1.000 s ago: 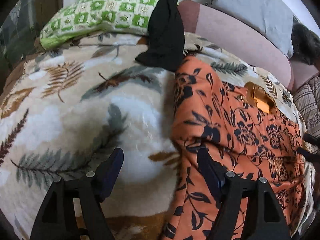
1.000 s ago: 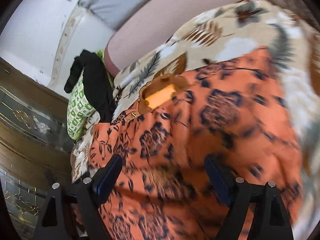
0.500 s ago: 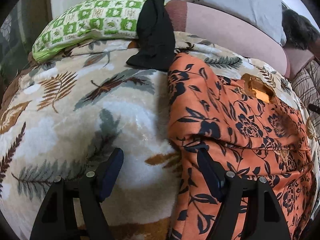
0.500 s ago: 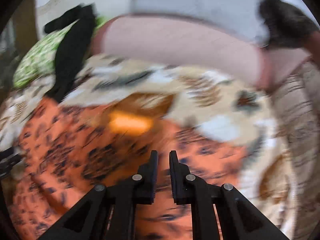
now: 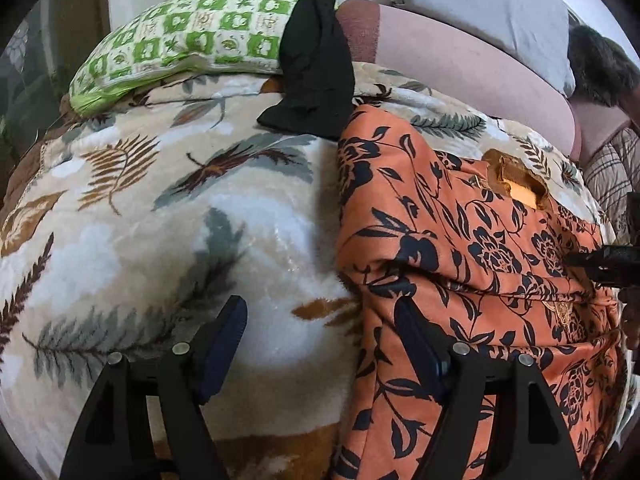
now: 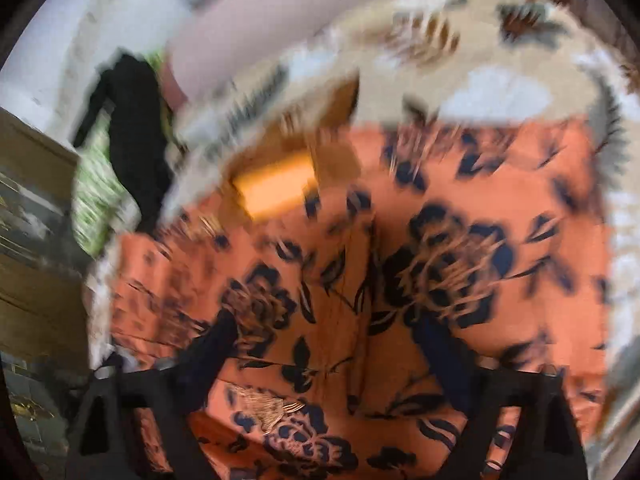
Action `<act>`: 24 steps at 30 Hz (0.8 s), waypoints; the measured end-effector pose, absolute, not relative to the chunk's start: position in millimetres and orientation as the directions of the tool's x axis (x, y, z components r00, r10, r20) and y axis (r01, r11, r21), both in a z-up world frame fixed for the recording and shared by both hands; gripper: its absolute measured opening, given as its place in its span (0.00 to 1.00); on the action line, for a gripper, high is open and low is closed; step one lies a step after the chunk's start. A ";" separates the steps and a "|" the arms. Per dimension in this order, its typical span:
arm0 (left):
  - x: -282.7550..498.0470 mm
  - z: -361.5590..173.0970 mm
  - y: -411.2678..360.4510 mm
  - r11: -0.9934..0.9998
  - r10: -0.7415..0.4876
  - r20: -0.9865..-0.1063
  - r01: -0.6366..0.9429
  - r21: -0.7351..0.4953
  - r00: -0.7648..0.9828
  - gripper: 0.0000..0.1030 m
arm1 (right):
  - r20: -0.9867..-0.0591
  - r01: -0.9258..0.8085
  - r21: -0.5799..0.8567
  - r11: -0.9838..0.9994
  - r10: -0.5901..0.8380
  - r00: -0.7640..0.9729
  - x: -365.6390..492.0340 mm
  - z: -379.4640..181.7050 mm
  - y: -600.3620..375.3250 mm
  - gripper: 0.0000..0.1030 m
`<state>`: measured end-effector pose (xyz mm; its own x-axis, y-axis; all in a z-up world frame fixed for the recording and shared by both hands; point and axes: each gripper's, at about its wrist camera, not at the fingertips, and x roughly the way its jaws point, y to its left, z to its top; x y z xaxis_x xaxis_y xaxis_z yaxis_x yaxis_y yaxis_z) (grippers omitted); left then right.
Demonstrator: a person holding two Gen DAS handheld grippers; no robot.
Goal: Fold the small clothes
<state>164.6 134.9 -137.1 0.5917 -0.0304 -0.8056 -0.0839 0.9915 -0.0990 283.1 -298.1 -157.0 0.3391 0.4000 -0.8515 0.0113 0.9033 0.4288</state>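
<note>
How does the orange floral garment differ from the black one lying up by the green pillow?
The orange floral garment is printed with dark flowers; the black garment is plain. The orange one lies spread across the leaf-pattern blanket, with a fold across it; the black one is bunched and draped over the green checked pillow. The orange one looks much larger. Both touch the blanket, and neither is gripped.
</note>
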 end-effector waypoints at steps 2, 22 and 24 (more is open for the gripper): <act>161.6 -134.0 134.8 0.993 -0.027 -0.799 -0.077 -0.091 0.601 0.74 | -0.864 -0.027 0.390 0.920 0.376 0.334 284.4 -150.8 -286.7 0.12; 224.2 -142.0 87.6 0.998 0.059 -0.841 -0.049 0.039 0.537 0.74 | -0.850 0.089 0.291 0.953 0.215 0.480 258.1 -128.8 -367.1 0.39; 227.7 -154.1 94.6 0.997 0.065 -0.867 -0.076 0.032 0.494 0.76 | -0.811 0.087 0.321 0.943 0.227 0.539 247.7 -108.6 -371.3 0.53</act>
